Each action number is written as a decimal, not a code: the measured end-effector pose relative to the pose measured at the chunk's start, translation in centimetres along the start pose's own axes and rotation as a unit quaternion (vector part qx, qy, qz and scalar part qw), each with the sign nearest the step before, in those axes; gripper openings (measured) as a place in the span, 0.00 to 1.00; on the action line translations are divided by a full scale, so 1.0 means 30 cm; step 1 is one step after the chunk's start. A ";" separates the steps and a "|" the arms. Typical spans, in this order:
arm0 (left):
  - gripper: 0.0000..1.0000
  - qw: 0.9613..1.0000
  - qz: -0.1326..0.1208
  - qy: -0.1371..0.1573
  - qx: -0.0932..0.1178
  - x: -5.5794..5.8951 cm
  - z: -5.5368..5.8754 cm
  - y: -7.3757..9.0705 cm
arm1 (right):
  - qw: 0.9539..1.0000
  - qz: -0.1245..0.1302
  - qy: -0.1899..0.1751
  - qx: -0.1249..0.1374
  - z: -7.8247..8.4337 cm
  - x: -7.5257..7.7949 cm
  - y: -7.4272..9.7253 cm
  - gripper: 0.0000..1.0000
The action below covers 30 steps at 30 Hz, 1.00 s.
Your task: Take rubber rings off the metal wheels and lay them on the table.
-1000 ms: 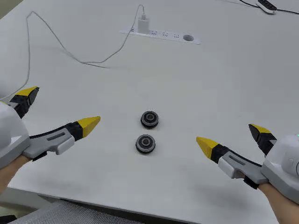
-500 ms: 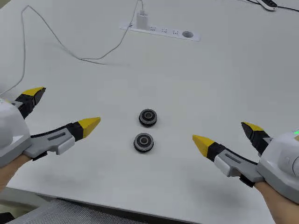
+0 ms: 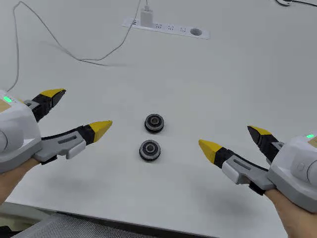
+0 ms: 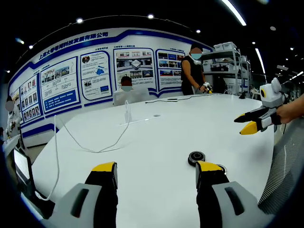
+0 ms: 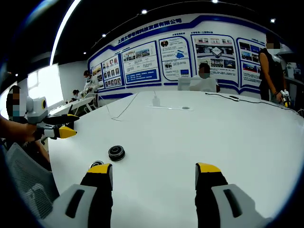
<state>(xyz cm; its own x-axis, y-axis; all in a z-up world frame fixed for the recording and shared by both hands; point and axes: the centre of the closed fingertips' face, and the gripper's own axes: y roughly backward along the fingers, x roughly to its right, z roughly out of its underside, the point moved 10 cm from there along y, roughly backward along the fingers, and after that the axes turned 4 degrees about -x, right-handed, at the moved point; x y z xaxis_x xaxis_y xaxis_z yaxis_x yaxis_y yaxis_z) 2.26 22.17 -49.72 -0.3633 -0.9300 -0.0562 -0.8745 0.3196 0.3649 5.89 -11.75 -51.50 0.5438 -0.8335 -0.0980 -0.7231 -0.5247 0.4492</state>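
Left tongs (image 3: 81,109) and right tongs (image 3: 232,137), both spread wide, are drifting inward; two metal wheels (image 3: 154,122) are lying between them on the bench (image 3: 223,74), rubber rings (image 3: 141,150) seemingly remaining fitted; grasping is nearing.

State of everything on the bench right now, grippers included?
left gripper: open, holding nothing, above the table, left of the wheels.
right gripper: open, holding nothing, right of the wheels.
far wheel: flat on the table, dark rubber ring on, untouched.
near wheel: flat, ring on, apart from the far wheel.
power strip: charger plugged in, cable trailing off to the left.
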 end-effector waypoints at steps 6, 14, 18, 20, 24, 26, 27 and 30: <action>0.61 0.999 0.038 -0.021 -0.010 0.043 -0.005 -0.027 | 1.000 -0.004 -0.002 -0.004 0.009 -0.006 -0.002 0.71; 0.52 0.996 0.072 -0.042 -0.020 0.088 -0.004 -0.065 | 1.000 -0.008 -0.004 -0.013 0.026 -0.005 -0.002 0.69; 0.47 0.994 0.096 -0.051 -0.025 0.119 -0.003 -0.086 | 1.000 -0.012 -0.010 -0.016 0.033 -0.010 -0.002 0.68; 0.44 0.993 0.105 -0.056 -0.026 0.133 -0.002 -0.095 | 1.000 -0.014 -0.012 -0.018 0.037 -0.014 -0.004 0.68; 0.38 0.989 0.128 -0.068 -0.037 0.159 0.008 -0.110 | 1.000 -0.018 -0.014 -0.019 0.041 -0.022 -0.007 0.68; 0.35 0.987 0.140 -0.075 -0.041 0.175 0.014 -0.116 | 1.000 -0.020 -0.014 -0.019 0.045 -0.025 -0.010 0.67; 0.34 0.986 0.144 -0.076 -0.041 0.182 0.016 -0.119 | 0.999 -0.020 -0.015 -0.022 0.049 -0.024 -0.012 0.67; 0.32 0.984 0.154 -0.074 -0.046 0.198 0.021 -0.129 | 0.999 -0.022 -0.017 -0.023 0.052 -0.025 -0.014 0.67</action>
<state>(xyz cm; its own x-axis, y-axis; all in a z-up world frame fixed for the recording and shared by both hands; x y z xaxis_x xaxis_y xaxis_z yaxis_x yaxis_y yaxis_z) 3.29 15.54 -52.04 -0.6557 -0.7525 -0.0616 -0.6850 0.5586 0.4677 5.11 -11.18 -53.01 0.5584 -0.8162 -0.1484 -0.6790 -0.5525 0.4834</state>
